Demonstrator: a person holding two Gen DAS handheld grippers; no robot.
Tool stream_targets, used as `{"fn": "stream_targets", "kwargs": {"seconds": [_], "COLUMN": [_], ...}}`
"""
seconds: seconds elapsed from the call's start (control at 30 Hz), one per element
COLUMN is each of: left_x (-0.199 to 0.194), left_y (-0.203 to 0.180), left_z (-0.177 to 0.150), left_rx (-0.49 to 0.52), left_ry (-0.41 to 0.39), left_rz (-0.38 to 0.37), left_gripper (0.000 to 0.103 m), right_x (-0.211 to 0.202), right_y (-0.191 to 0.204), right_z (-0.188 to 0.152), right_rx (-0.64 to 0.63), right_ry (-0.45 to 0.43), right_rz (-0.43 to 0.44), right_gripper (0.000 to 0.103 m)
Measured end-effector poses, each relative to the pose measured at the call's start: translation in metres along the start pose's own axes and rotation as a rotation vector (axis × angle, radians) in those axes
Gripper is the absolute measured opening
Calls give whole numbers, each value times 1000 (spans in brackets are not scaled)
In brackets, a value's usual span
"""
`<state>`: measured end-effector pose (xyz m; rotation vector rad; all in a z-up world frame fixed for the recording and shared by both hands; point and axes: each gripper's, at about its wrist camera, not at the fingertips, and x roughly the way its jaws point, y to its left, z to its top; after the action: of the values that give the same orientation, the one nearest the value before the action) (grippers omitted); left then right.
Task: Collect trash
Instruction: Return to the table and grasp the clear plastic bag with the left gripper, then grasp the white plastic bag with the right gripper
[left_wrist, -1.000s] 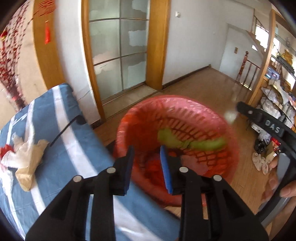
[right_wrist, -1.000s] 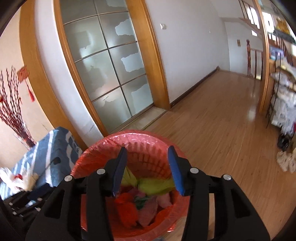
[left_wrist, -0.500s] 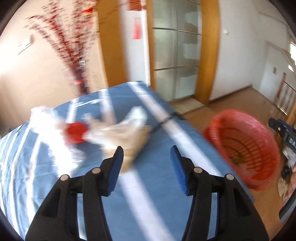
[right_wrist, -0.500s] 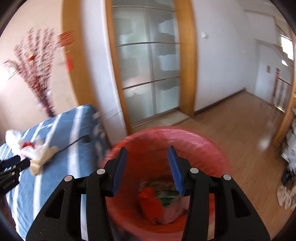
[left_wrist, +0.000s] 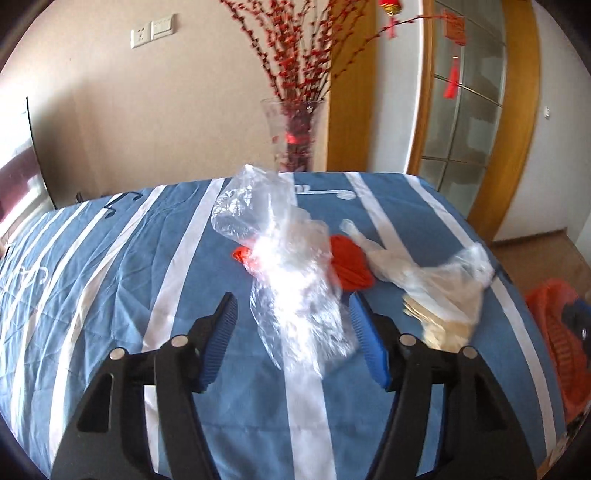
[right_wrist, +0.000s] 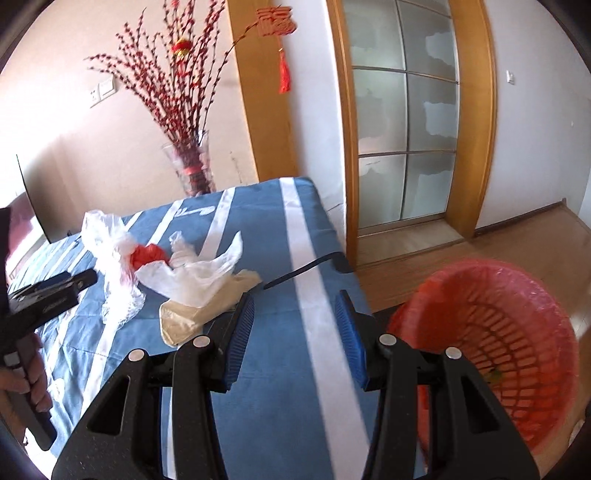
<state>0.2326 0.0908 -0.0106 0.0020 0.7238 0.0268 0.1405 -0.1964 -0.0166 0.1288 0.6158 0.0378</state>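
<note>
Clear plastic bag | between left tongs, jaws opening, unpinched

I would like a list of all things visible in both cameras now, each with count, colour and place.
clear bag: 1, transparent, on the cloth, ahead of the left gripper
red scrap: 1, red, partly under the clear bag
white bag: 1, white, beside the red scrap
beige bag: 1, beige, partly under the white bag
black strap: 1, black, at the cloth's edge
cloth: 1, blue with white stripes, covering the table
basket: 1, red with pink liner, on the floor beside the table
vase: 1, clear, red branches, behind the table
left gripper: 1, black, blue pads, open
right gripper: 1, black, blue pads, open, empty
hand: 1, holding the left gripper's handle
</note>
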Motion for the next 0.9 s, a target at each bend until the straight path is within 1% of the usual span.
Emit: {"fn": "stream_targets", "kwargs": {"seconds": [0.1, 0.17, 0.3, 0.33, 0.37, 0.4, 0.43, 0.5, 0.63, 0.73, 0.83, 0.9], "left_x": [22, 38, 58, 63, 67, 71, 71, 64, 41, 26, 17, 16], "left_y": [-2, -7, -11, -11, -9, -6, -2, 4, 23, 43, 59, 68], "left_z": [7, 11, 10, 10, 10, 9, 8, 6, 4, 3, 4, 5], "left_rx": [-17, -19, -17, -17, -22, -33, -53, -57, -41, -39, -24, -26], "left_ry": [30, 53, 93, 102, 116, 135, 150, 130, 79, 53, 28, 27], "left_rz": [5, 34, 78, 87, 78, 54, 26, 13, 9, 26, 56, 61], "left_gripper": [63, 63, 61, 49, 37, 15, 11, 6, 6, 6, 6, 5], "right_x": [5, 8, 13, 14, 15, 16, 16, 17, 20, 26, 34, 39], "right_y": [2, 0, 0, 0, 0, 1, 2, 7, 24, 44, 70, 90], "right_z": [-3, -5, -8, -8, -8, -7, -7, -4, 4, 10, 15, 17], "right_rx": [-12, -13, -16, -18, -20, -22, -24, -29, -44, -54, -74, -93], "right_ry": [18, 32, 47, 50, 52, 53, 53, 51, 44, 50, 61, 72], "right_rz": [-11, -21, -34, -36, -36, -34, -31, -16, 45, 110, 176, 218], "right_gripper": [47, 47, 47, 47, 47, 47, 47, 47, 47, 47, 46, 45]}}
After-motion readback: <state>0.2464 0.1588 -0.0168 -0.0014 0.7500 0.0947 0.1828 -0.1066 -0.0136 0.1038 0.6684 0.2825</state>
